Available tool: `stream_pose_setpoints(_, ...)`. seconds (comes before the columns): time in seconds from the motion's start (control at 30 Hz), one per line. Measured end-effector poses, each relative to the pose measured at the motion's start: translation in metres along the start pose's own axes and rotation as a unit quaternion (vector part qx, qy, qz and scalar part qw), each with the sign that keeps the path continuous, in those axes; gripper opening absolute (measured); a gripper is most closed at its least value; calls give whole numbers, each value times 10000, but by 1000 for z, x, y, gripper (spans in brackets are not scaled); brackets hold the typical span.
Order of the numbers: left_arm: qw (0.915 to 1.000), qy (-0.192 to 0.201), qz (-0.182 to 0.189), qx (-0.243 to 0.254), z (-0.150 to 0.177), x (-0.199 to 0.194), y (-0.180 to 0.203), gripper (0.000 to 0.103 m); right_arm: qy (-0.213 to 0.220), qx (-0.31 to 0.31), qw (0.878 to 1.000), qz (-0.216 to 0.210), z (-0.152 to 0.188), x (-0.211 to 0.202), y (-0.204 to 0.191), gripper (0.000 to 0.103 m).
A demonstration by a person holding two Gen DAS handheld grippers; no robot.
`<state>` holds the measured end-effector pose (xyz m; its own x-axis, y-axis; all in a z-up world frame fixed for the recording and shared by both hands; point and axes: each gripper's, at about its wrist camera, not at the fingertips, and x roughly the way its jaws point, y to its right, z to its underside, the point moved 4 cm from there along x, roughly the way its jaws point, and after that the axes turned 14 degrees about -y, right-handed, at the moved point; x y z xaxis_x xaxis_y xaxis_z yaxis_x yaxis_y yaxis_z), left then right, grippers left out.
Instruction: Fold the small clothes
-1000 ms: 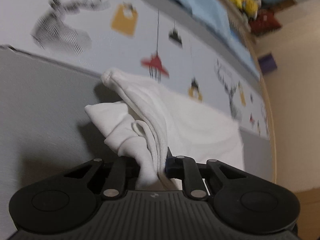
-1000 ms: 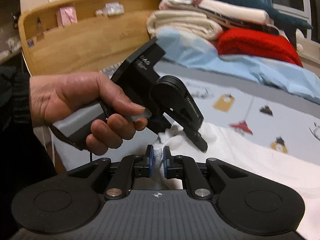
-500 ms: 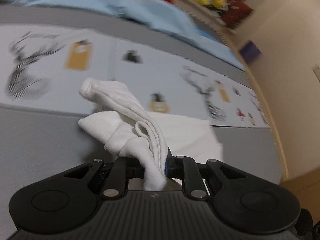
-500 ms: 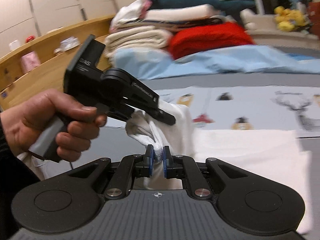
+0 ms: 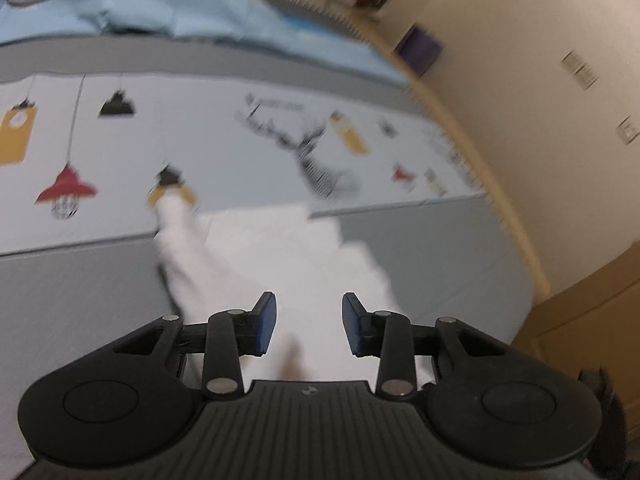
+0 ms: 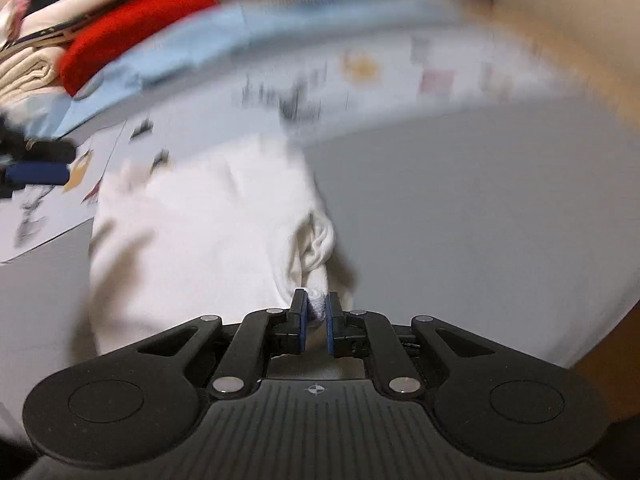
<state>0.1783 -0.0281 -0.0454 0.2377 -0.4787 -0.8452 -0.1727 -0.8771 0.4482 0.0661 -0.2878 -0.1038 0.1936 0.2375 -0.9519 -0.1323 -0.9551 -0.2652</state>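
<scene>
A small white garment (image 5: 280, 256) lies on the grey mat, blurred by motion. My left gripper (image 5: 309, 322) is open just above it, with nothing between its blue pads. In the right wrist view the same white garment (image 6: 200, 240) spreads over the mat, and my right gripper (image 6: 315, 320) is shut on a bunched corner of it at the near right edge. The tip of the left gripper (image 6: 36, 172) shows at the far left of that view.
A printed play mat (image 5: 240, 140) with lamps and a deer lies beyond the grey mat (image 6: 460, 220). A light blue blanket (image 5: 160, 12) and a stack of folded red and cream textiles (image 6: 100, 40) lie at the back. A wooden rim and wall stand on the right.
My left gripper has opened and let go of the white garment, which has dropped flat. My right gripper still holds its corner and has swung to the right and lower over the mat.
</scene>
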Motion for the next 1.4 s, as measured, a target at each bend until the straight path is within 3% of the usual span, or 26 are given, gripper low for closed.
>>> stream_pose_setpoints(0.1, 9994, -249, -117, 196, 5, 9, -2, 39, -25, 539, 9978, -387, -5, 7, 19, 19)
stream_pose_setpoints(0.2, 9968, -550, -197, 553, 15, 14, -4, 39, 79, 795, 9938, -771, -13, 9, 25, 40)
stream_pose_setpoints(0.27, 9941, -726, -218, 782, 21, 22, -1, 39, 33, 833, 9917, -979, -18, 14, 22, 46)
stream_pose_setpoints(0.37, 9891, -968, -221, 1090, 32, 36, 7, 39, -221, 670, 9914, -1100, -24, 27, 14, 43)
stream_pose_setpoints(0.43, 9846, -1156, -413, 1249, 39, 51, 9, 39, -332, 533, 9947, -817, -26, 35, 9, 4)
stream_pose_setpoints(0.47, 9812, -1253, -632, 1324, 42, 60, 7, 38, -329, 545, 9961, -614, -25, 36, 11, 4)
stream_pose_setpoints(0.5, 9776, -1325, -827, 1408, 44, 69, 6, 32, -352, 629, 9964, -445, -24, 37, 15, 4)
stream_pose_setpoints(0.6, 9695, -1456, -1245, 1528, 50, 89, -1, 31, -689, 833, 9933, -403, -25, 43, 21, 6)
stream_pose_setpoints(0.63, 9689, -1470, -1265, 1535, 49, 89, -1, 31, -899, 842, 9916, -404, -29, 45, 21, 15)
stream_pose_setpoints(0.7, 9754, -1427, -1094, 1276, 41, 82, -5, 31, -1039, 848, 9905, -312, -38, 36, 25, 30)
stream_pose_setpoints(0.73, 9799, -1344, -993, 1090, 36, 76, -9, 33, -955, 818, 9917, -264, -45, 28, 27, 33)
stream_pose_setpoints(0.8, 9887, -1022, -856, 691, 22, 62, -19, 36, -545, 537, 9965, -325, -66, 8, 26, 34)
stream_pose_setpoints(0.87, 9936, -759, -762, 331, 12, 50, -31, 39, -157, 145, 9988, -442, -92, -5, 21, 46)
stream_pose_setpoints(0.93, 9954, -508, -804, -113, 4, 40, -46, 48, 84, -179, 9980, -600, -118, -9, 13, 65)
stream_pose_setpoints(1.0, 9948, -369, -764, -564, -2, 33, -62, 51, 201, -440, 9962, -726, -139, -3, 5, 73)
stream_pose_setpoints(1.07, 9930, -285, -692, -912, -7, 29, -77, 57, 136, -654, 9949, -760, -154, 15, -1, 73)
stream_pose_setpoints(1.13, 9902, -211, -697, -1192, -10, 28, -89, 70, -50, -802, 9932, -838, -164, 38, -8, 73)
stream_pose_setpoints(1.2, 9877, -197, -722, -1371, -14, 29, -96, 74, -299, -733, 9924, -939, -165, 63, -12, 73)
stream_pose_setpoints(1.27, 9856, -251, -715, -1510, -19, 32, -103, 75, -744, -375, 9916, -988, -166, 87, -11, 73)
stream_pose_setpoints(1.4, 9836, -375, -620, -1654, -28, 45, -113, 75, -753, -256, 9906, -1110, -173, 100, -17, 71)
